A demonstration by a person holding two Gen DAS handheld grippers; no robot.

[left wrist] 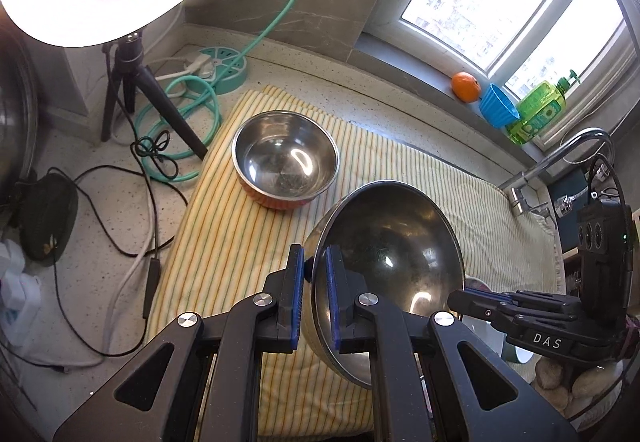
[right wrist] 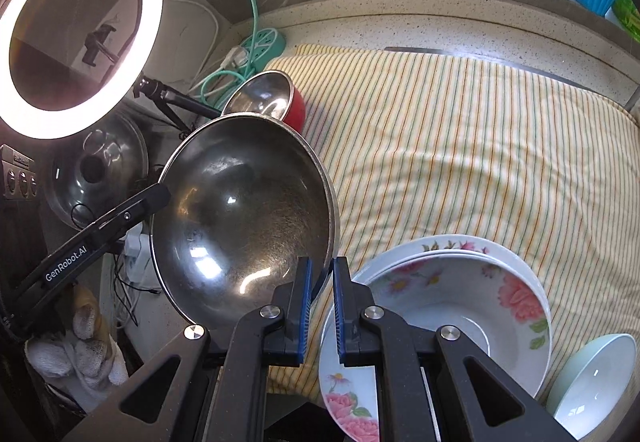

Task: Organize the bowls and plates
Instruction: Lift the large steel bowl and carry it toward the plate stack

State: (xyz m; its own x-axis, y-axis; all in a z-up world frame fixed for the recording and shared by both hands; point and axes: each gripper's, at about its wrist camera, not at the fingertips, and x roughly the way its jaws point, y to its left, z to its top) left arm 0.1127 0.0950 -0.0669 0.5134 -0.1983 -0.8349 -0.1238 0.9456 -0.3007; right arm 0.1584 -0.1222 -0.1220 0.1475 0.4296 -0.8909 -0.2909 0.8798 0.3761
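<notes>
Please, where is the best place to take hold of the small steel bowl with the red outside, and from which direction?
Best guess: pinch the rim of the small red-sided bowl from above. It sits upright and open on the striped cloth, its thin wall suits two fingers. The near edge faces both grippers.

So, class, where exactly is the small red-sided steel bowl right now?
The red-sided steel bowl sits on the striped cloth toward its far left corner, beyond the big steel bowl both grippers hold, near the ring light's tripod.
</notes>
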